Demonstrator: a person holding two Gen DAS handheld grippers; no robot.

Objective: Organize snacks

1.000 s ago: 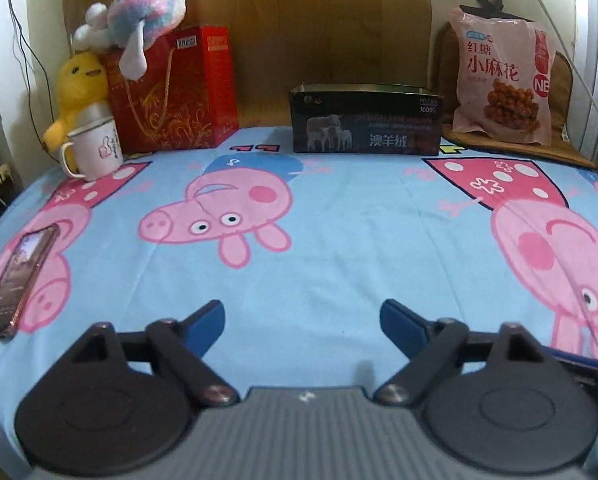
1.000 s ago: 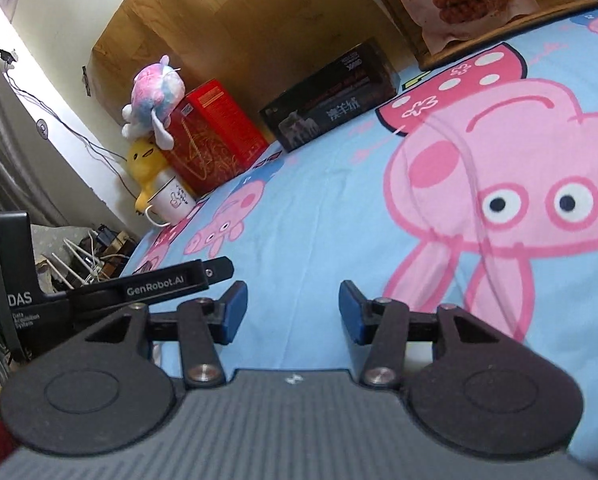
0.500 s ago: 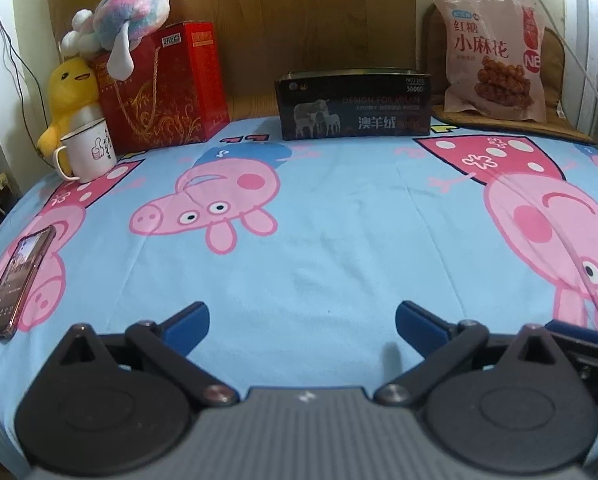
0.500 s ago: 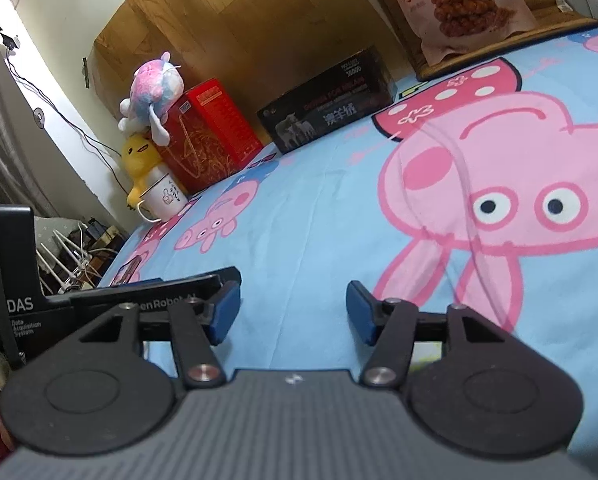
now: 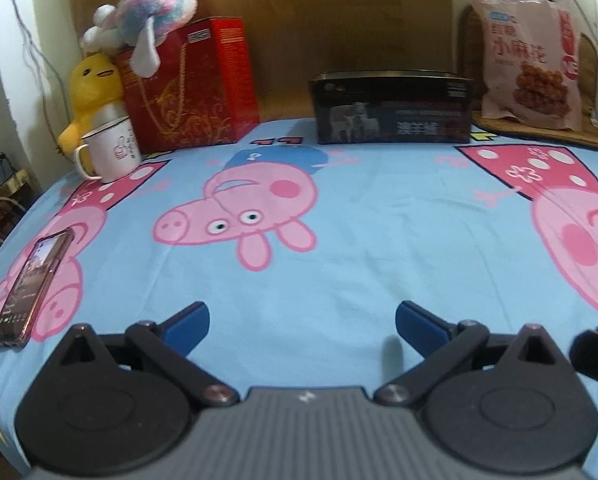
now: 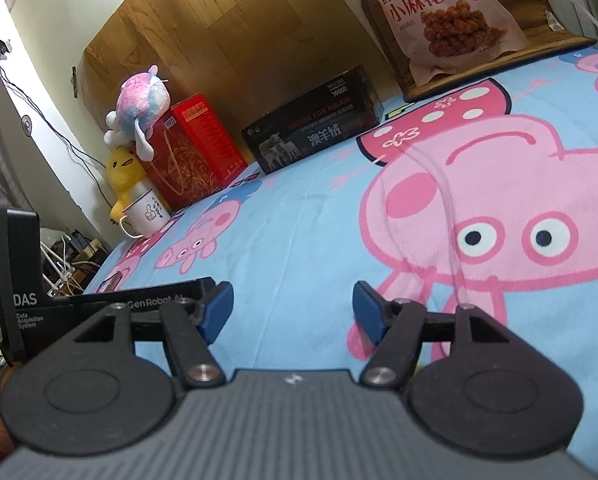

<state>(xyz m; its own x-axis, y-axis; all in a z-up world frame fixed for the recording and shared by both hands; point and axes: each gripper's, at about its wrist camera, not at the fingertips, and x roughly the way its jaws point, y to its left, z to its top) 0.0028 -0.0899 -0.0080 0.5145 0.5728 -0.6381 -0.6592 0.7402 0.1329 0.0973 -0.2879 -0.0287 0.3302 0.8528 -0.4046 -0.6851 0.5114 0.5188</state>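
Snack bag [image 5: 529,62] far beyond left tongs [image 5: 302,322] (spread, empty)

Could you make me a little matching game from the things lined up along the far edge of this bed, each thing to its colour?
Things:
1. mug
2. gift bag
3. flat box
4. snack bag

Colours:
A. pale pink
B. white
C. black
D. red

Pairs: 1-B, 2-D, 3-C, 4-A
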